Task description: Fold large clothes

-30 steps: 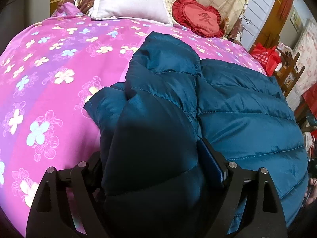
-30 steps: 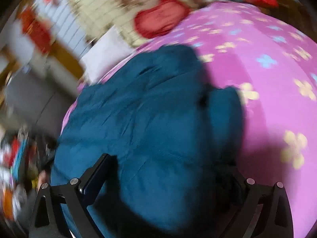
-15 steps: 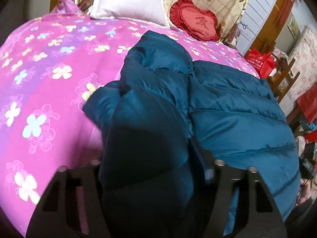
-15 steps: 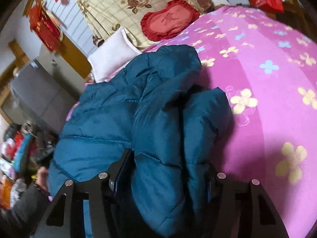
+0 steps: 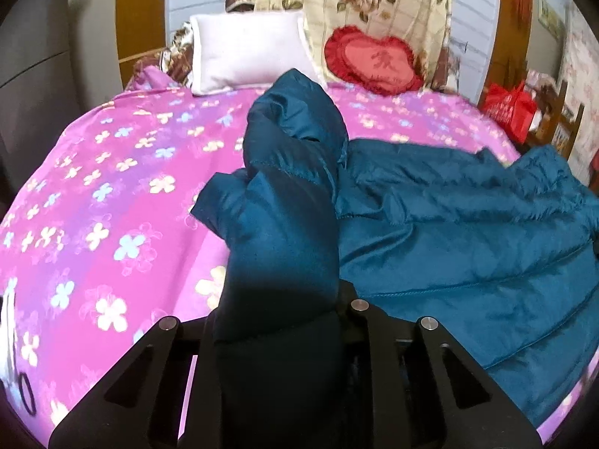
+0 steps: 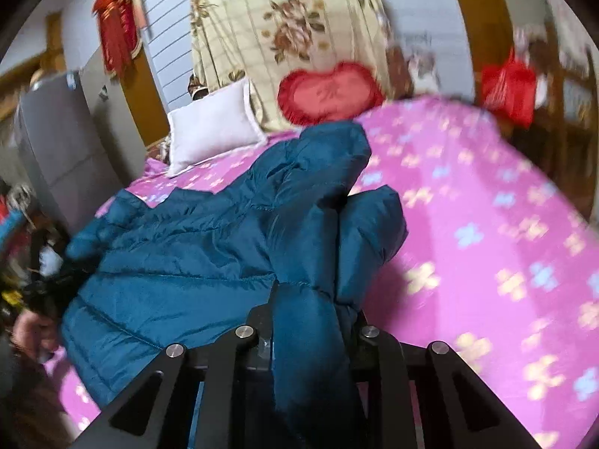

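Note:
A large teal puffer jacket (image 5: pixel 449 232) lies on a bed with a pink flowered sheet (image 5: pixel 93 194). My left gripper (image 5: pixel 279 321) is shut on a thick fold of the jacket and holds it raised above the sheet. The rest of the jacket spreads to the right. In the right wrist view the same jacket (image 6: pixel 179 247) spreads to the left, and my right gripper (image 6: pixel 310 318) is shut on another bunched fold of it. Both pairs of fingertips are hidden in the fabric.
A white pillow (image 5: pixel 251 48), a red heart cushion (image 5: pixel 374 61) and a floral quilt (image 5: pixel 355 3) stand at the bed's head. A red bag (image 5: pixel 509 108) and a wooden chair are at the right. A grey cabinet (image 6: pixel 56 138) stands left of the bed.
Both grippers have closed from wide open onto folds of the jacket and lifted them. The views have tilted up toward the head of the bed.

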Action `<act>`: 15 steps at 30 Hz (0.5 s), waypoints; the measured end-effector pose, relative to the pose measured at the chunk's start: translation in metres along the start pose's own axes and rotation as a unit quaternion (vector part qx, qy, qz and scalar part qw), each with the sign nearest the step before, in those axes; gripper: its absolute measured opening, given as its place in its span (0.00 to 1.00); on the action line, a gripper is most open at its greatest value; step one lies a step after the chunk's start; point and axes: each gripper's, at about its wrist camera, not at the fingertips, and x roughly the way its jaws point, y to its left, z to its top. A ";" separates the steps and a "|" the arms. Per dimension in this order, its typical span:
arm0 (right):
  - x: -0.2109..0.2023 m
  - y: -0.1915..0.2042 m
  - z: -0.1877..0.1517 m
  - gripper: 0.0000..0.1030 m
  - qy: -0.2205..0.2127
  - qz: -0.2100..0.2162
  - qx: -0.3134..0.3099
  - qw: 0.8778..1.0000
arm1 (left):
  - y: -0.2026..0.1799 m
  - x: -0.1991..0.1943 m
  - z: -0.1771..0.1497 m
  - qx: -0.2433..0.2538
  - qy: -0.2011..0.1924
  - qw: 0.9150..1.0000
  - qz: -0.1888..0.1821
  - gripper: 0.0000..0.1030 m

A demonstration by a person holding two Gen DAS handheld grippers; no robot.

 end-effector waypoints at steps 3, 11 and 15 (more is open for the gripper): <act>-0.025 0.008 0.006 0.19 -0.036 -0.041 -0.033 0.998 | -0.008 -0.020 0.003 -0.017 -0.021 0.999 -0.021 0.17; -0.083 -0.027 0.016 0.18 -0.110 -0.133 -0.024 0.985 | -0.073 -0.057 0.038 -0.010 -0.042 0.992 -0.115 0.16; -0.084 -0.070 0.010 0.18 -0.110 -0.140 0.020 0.984 | -0.107 -0.040 0.047 0.012 -0.033 0.993 -0.115 0.18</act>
